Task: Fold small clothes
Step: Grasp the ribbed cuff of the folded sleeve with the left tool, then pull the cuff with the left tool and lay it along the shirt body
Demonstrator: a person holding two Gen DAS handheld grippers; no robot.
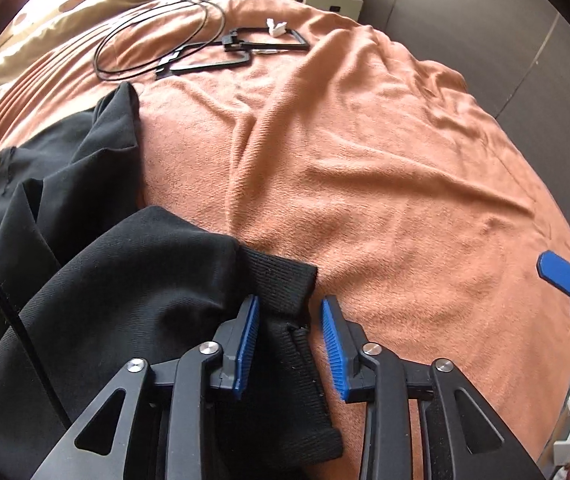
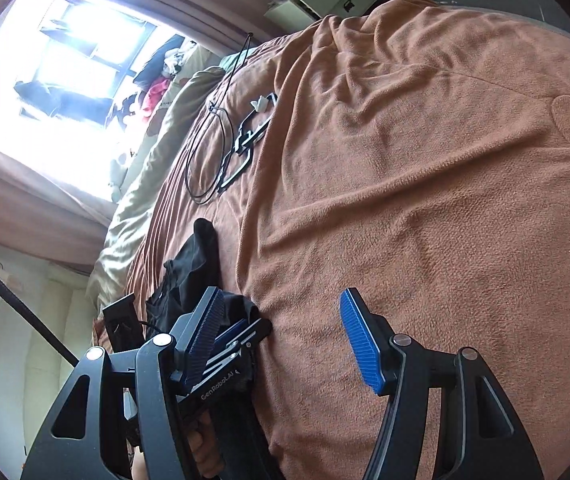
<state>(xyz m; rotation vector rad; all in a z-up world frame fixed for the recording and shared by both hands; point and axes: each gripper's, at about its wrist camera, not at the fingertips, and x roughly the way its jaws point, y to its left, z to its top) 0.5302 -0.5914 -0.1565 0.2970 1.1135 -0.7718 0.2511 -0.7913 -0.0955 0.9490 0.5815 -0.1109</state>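
The black garment (image 1: 85,264) is lying crumpled on the left side of the bed (image 1: 365,152), its ribbed cuff (image 1: 281,284) reaching toward the middle. The left hand-held gripper (image 1: 289,344) is sitting with its jaws apart around that cuff, not yet pinching it. The right hand-held gripper (image 2: 285,344) is hanging wide open over bare blanket, holding nothing.

The risk is a shallow bite: the cuff is lying closer to the left pad (image 1: 247,344), so closing now may be catching only an edge or one layer, and the sleeve could be slipping free. Gripping too low may also be snagging the blanket, dragging it along.
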